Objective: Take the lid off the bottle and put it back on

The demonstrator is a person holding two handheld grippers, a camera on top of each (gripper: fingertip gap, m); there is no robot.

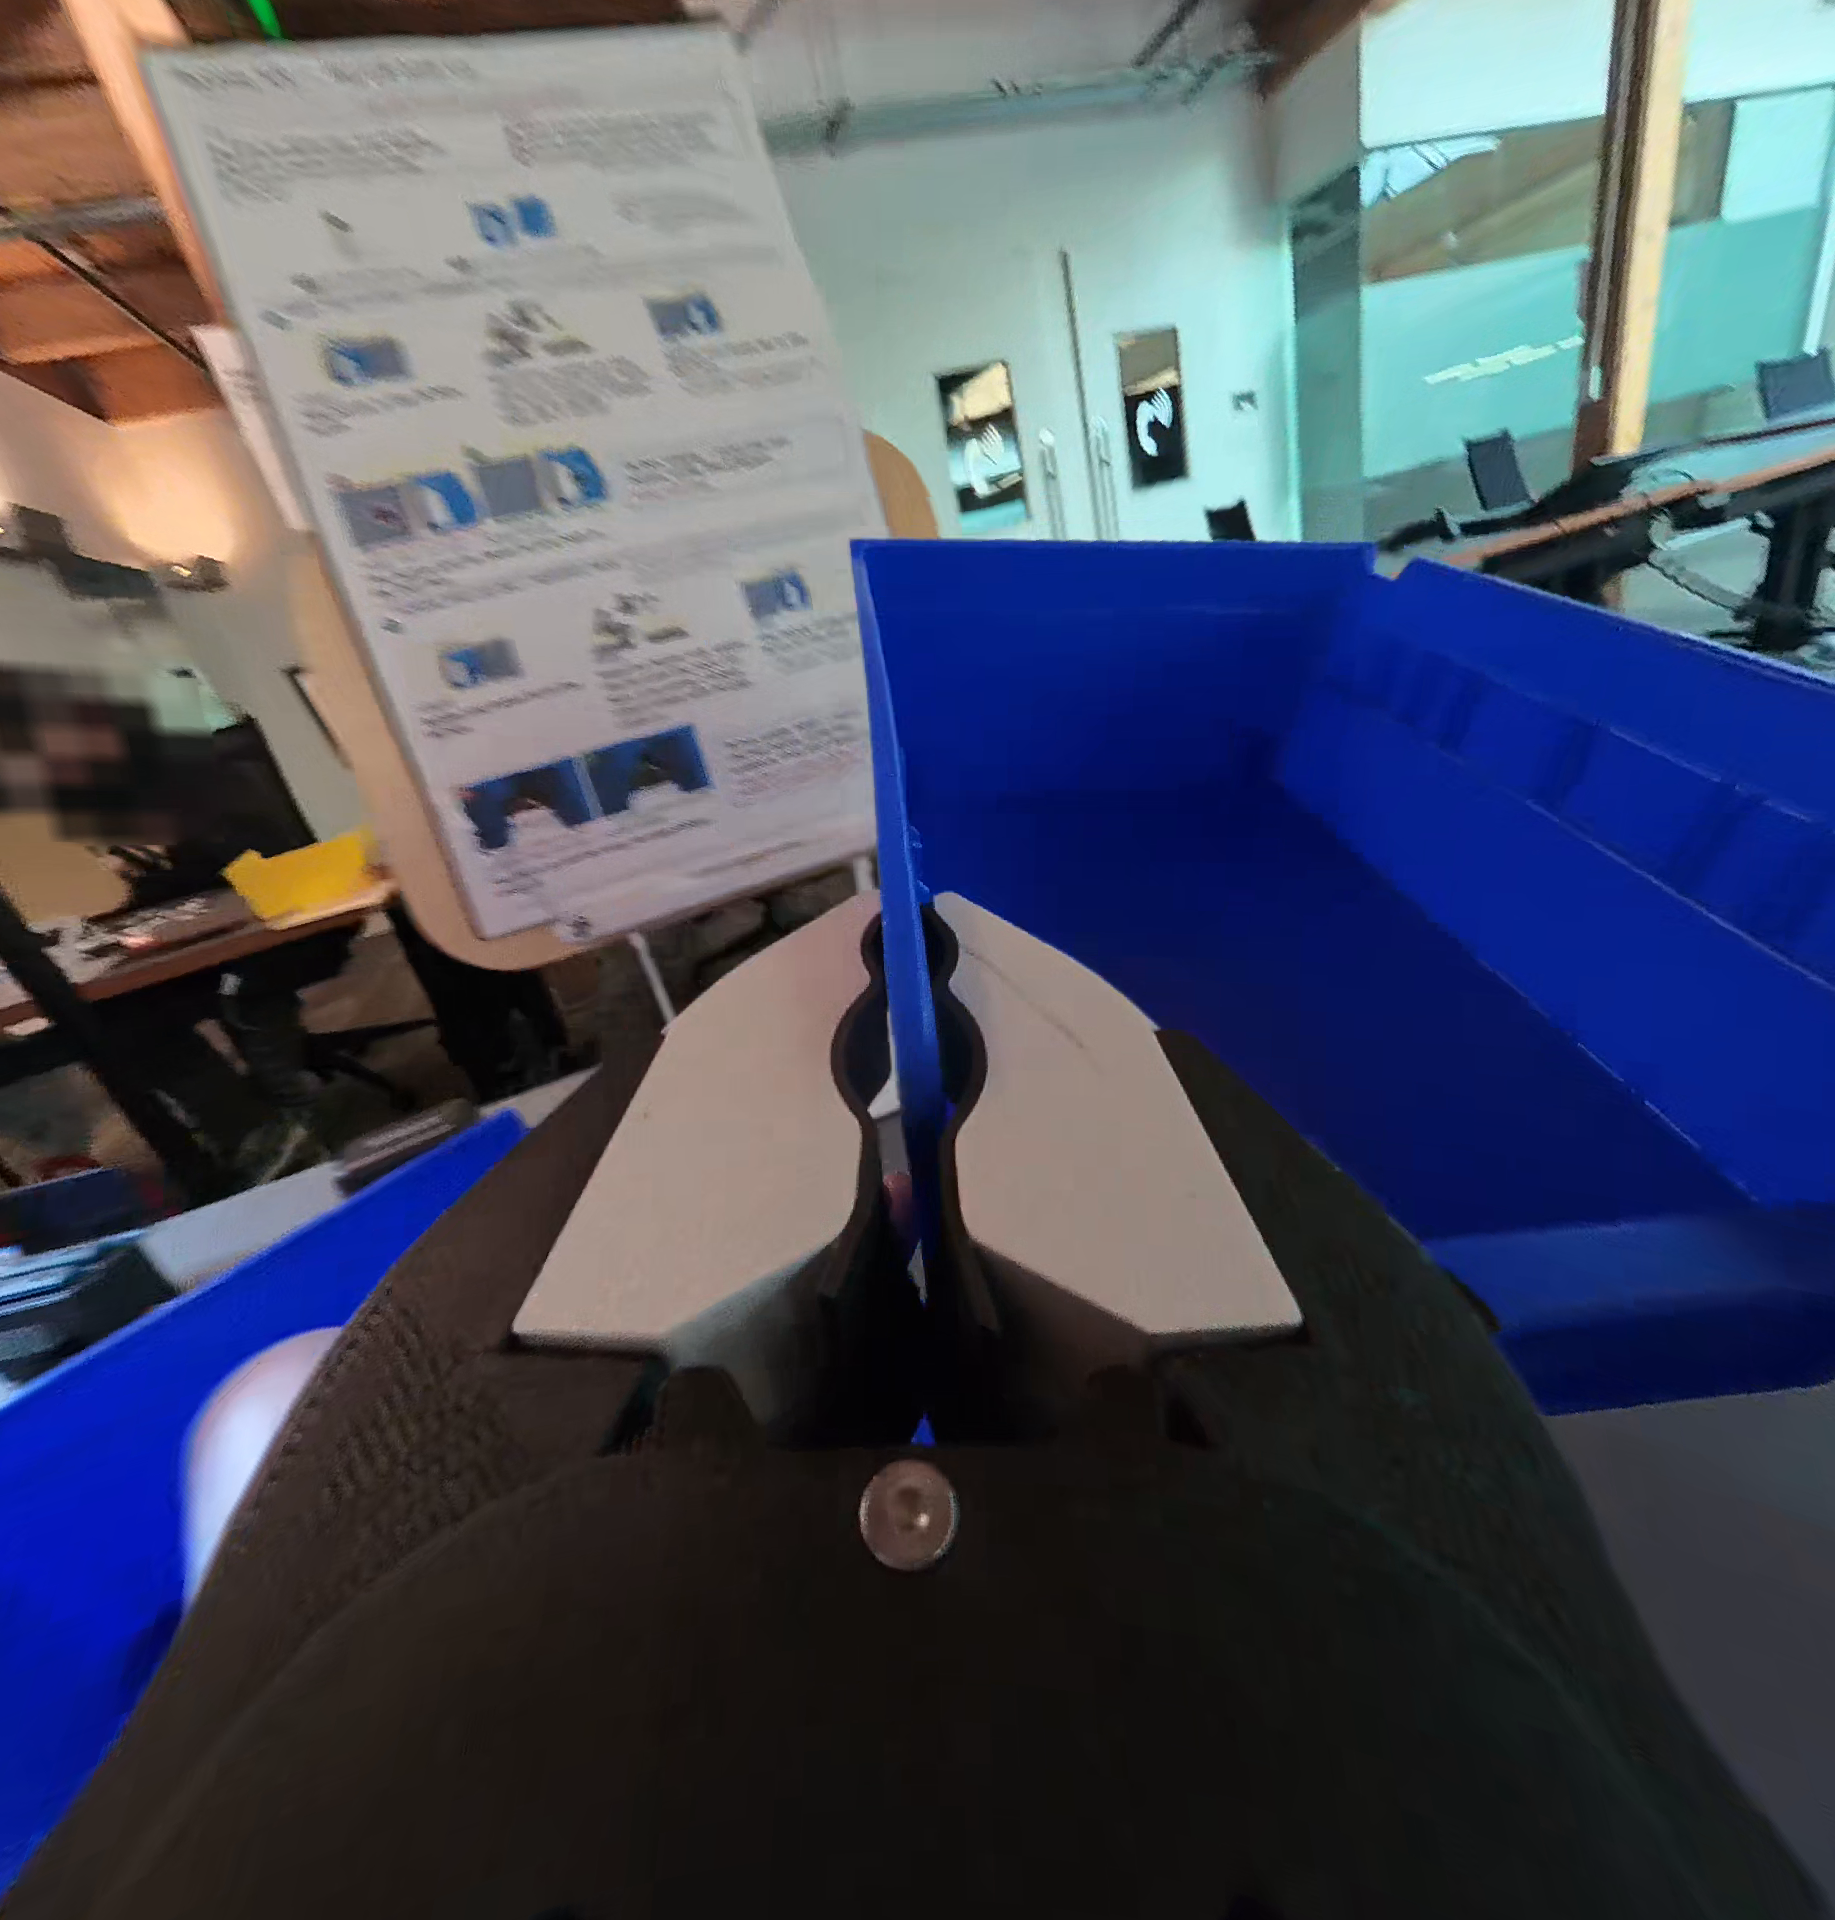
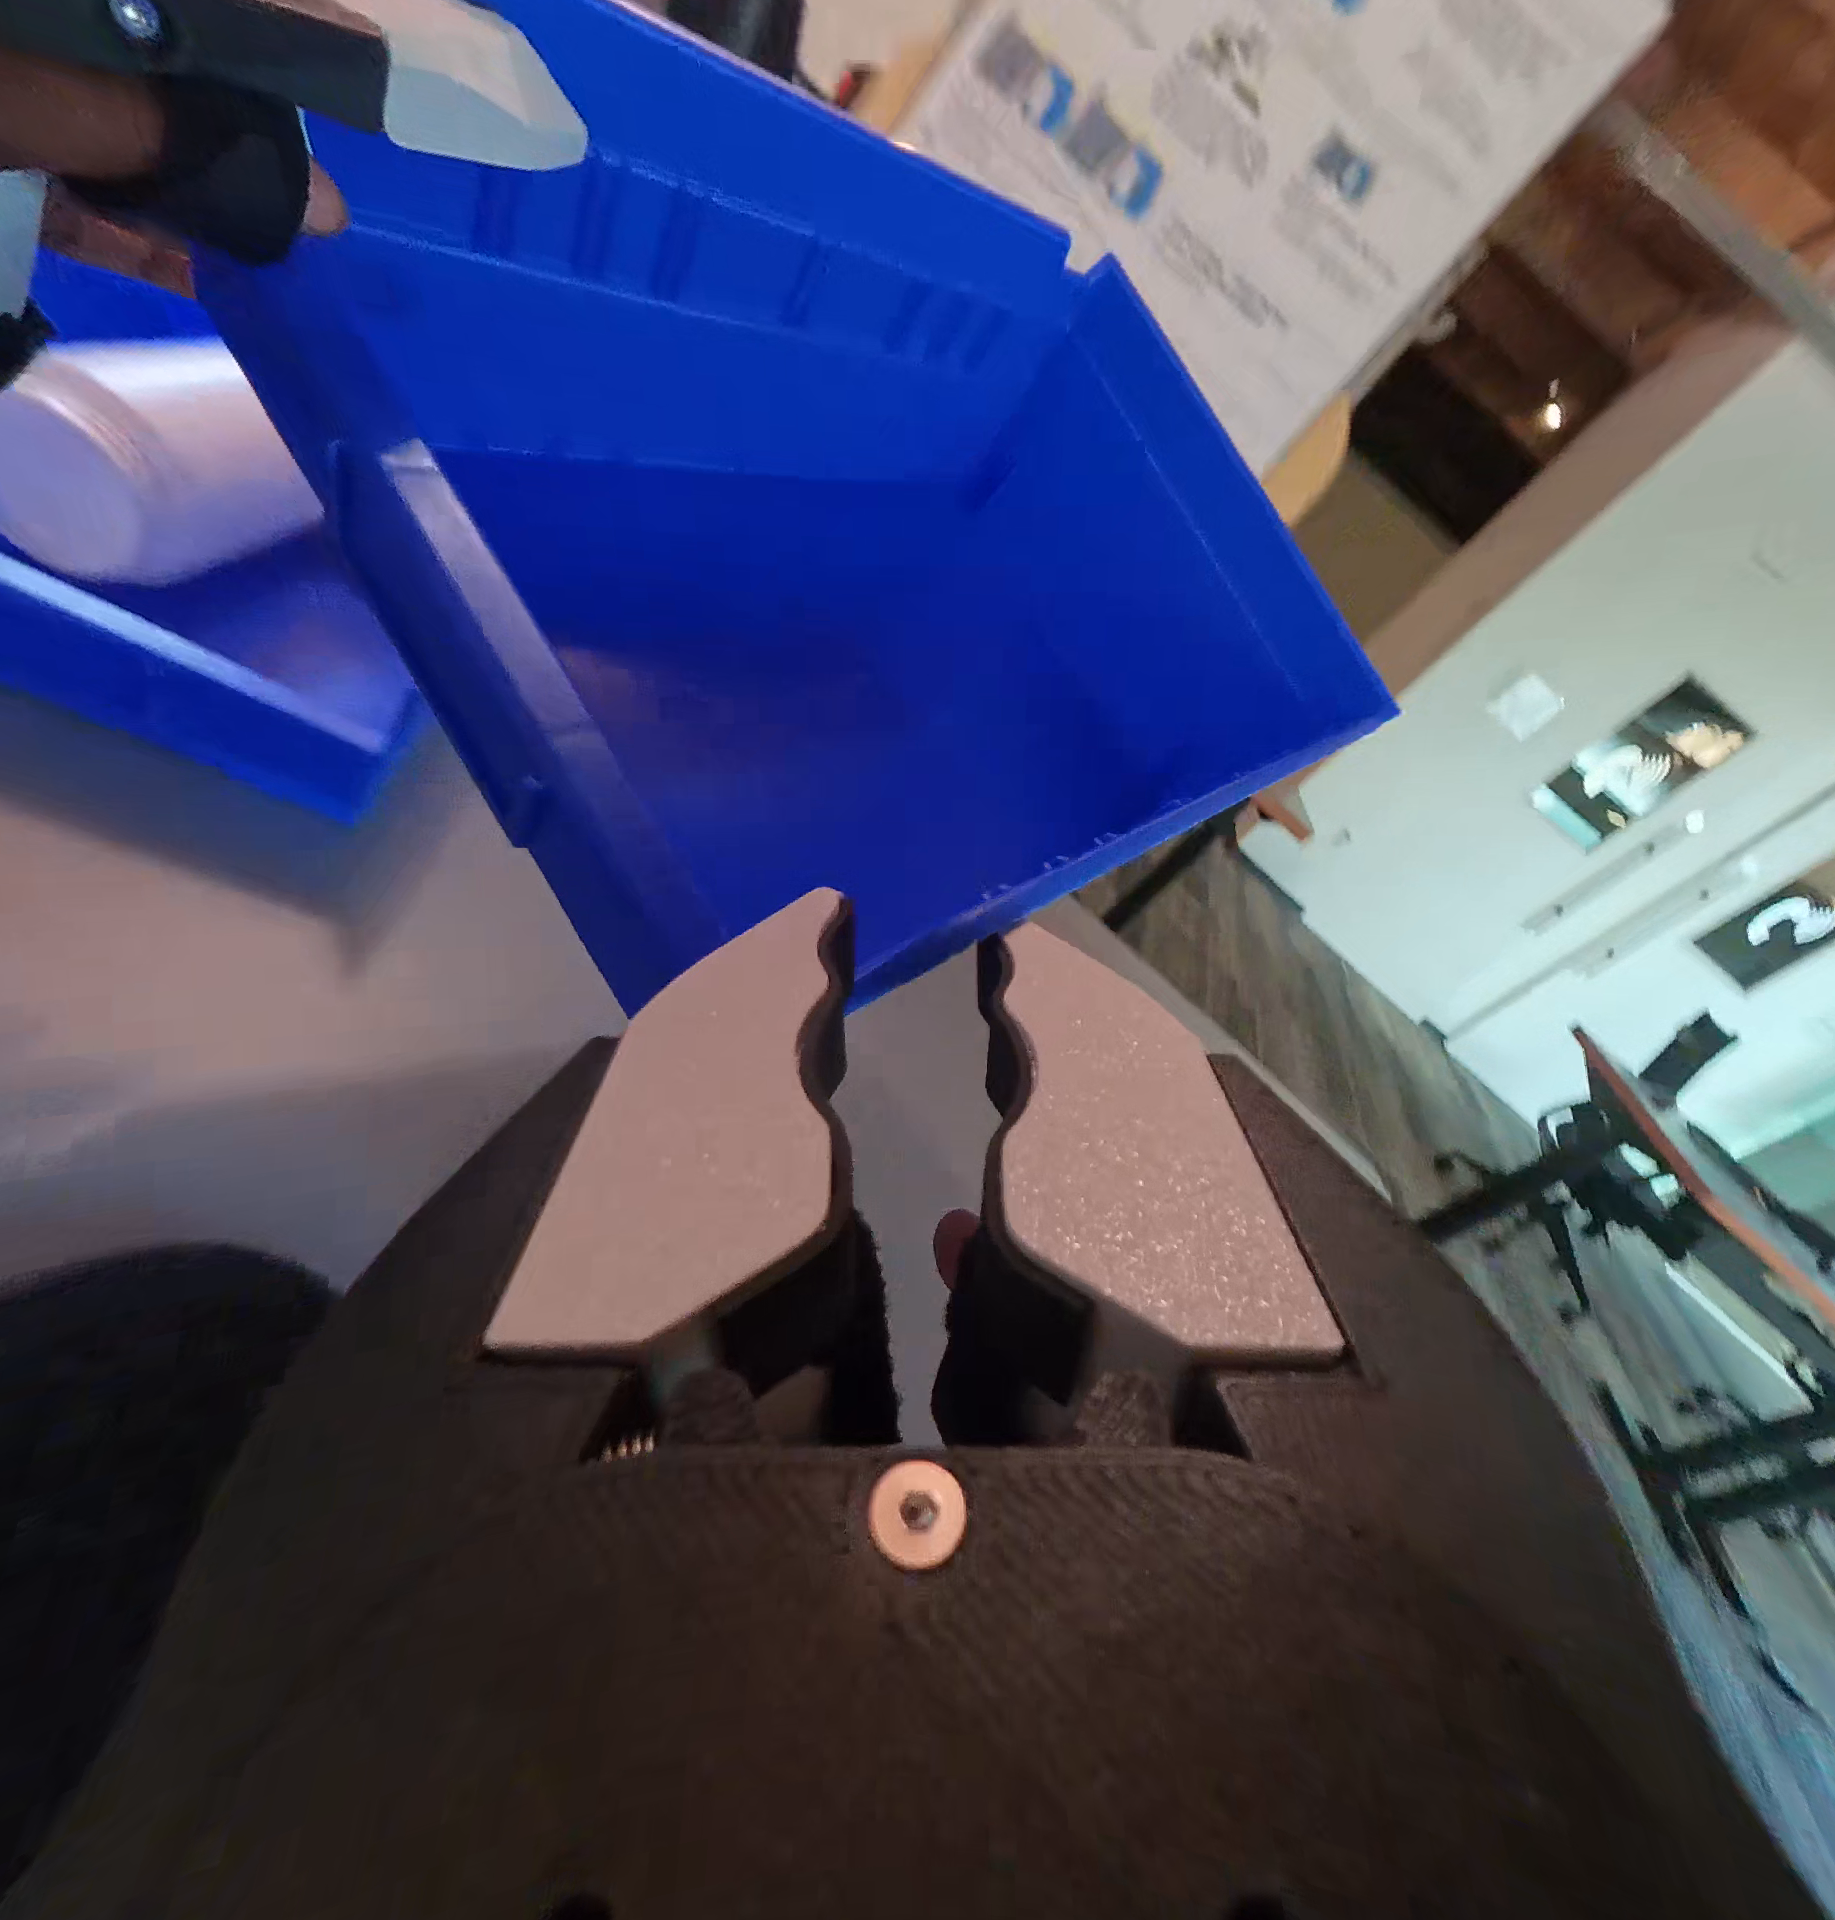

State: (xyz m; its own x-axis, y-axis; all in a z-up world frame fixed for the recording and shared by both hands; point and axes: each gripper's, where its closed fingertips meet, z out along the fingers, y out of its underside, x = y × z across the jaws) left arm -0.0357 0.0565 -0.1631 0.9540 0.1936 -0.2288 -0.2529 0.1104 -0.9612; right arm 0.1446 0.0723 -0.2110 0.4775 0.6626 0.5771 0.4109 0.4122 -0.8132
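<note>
A white bottle (image 2: 134,468) lies on its side in a shallow blue bin (image 2: 165,675) at the left; it is blurred and I cannot make out its lid. In the left wrist view it is only a white rounded shape (image 1: 258,1455) inside that bin (image 1: 61,1558). My left gripper (image 1: 908,925) is shut on the side wall of a second, empty blue bin (image 1: 1308,831) and holds it tilted. That bin (image 2: 788,623) fills the right wrist view, with the left gripper (image 2: 539,125) at its far wall. My right gripper (image 2: 913,935) is open and empty, tips at the bin's near rim.
The grey table (image 2: 165,987) lies under both bins, and its edge (image 2: 1152,935) runs close on the right with floor beyond. A white poster board (image 1: 528,468) stands behind the table. A gloved hand (image 2: 217,177) holds the left gripper. Desks and chairs stand far off. Across from one pair of fingers to the other is roughly 20 centimeters.
</note>
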